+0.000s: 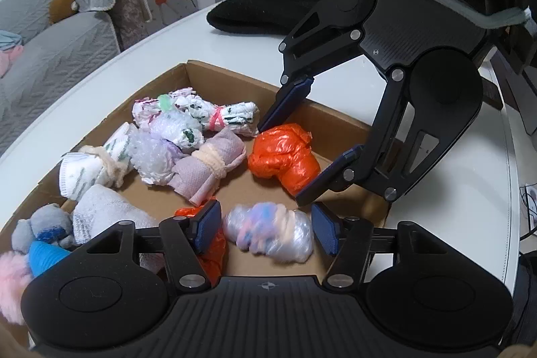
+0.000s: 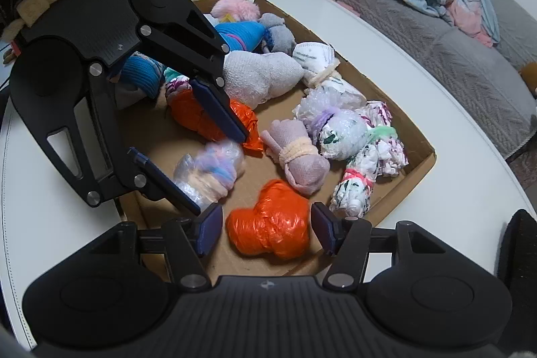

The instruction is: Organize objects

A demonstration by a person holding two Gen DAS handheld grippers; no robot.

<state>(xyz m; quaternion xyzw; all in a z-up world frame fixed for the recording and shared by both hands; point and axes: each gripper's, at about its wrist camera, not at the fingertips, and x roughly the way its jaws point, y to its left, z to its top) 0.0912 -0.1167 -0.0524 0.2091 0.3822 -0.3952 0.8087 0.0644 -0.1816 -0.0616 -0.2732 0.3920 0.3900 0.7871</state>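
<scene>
Bundles [image 2: 315,130] crowd box's [image 2: 416,171] far half | near floor bare

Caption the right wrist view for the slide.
Right claw open around an orange plastic bundle in a cardboard tray of tied bundles.

- Cardboard box [image 1: 339,119]: brown.
- Plastic bundle [image 2: 268,222] between right fingers: orange.
- Plastic bundle [image 1: 268,232] between left fingers: clear, pastel streaks.
- Finger pads [image 1: 208,225]: dark blue.
</scene>
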